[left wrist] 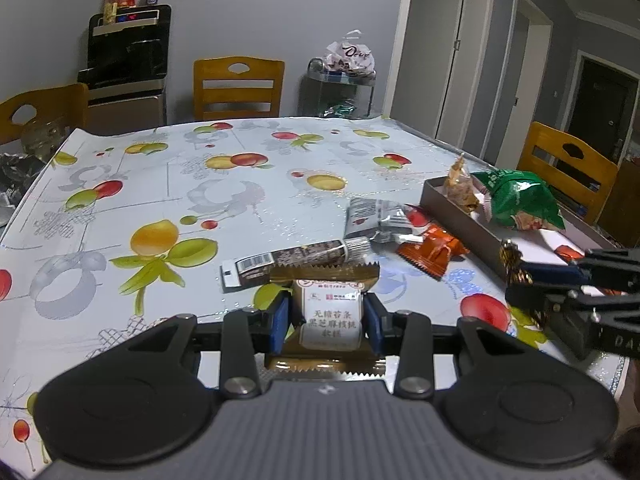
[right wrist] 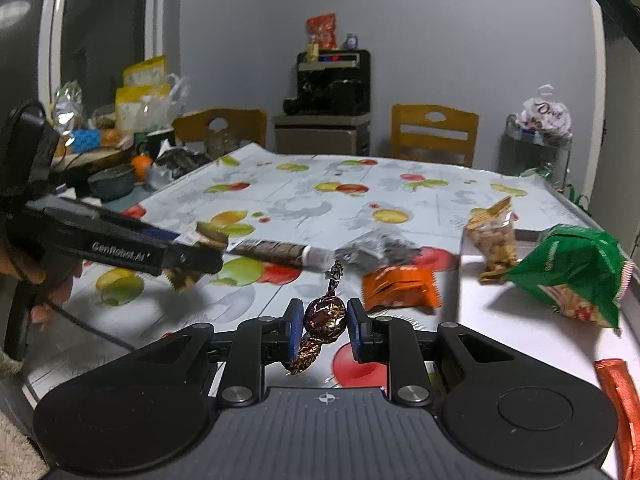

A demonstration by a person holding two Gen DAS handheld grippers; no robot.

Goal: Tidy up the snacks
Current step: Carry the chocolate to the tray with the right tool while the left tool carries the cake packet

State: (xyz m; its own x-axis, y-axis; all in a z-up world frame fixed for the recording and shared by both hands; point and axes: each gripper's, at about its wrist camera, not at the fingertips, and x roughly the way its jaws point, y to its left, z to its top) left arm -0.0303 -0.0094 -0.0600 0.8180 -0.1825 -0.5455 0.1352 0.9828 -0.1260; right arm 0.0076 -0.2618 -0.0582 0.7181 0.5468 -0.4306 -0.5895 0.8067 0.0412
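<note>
Gold-wrapped cake bar [left wrist: 330, 316] clamped in left gripper [left wrist: 328, 322], long axis along the fingers. Shallow box [left wrist: 460, 216] lies at 2 o'clock; right gripper [right wrist: 324, 330], pinching a foil candy [right wrist: 325, 316], looks nearer it. Right view alone shows the box's white floor, mostly bare beside the green bag [right wrist: 572, 276].

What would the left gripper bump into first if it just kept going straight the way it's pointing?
Probably the long brown snack bar lying crosswise on the table just beyond the left gripper, which holds a gold snack packet. Depth is hard to judge; it might pass over it.
</note>
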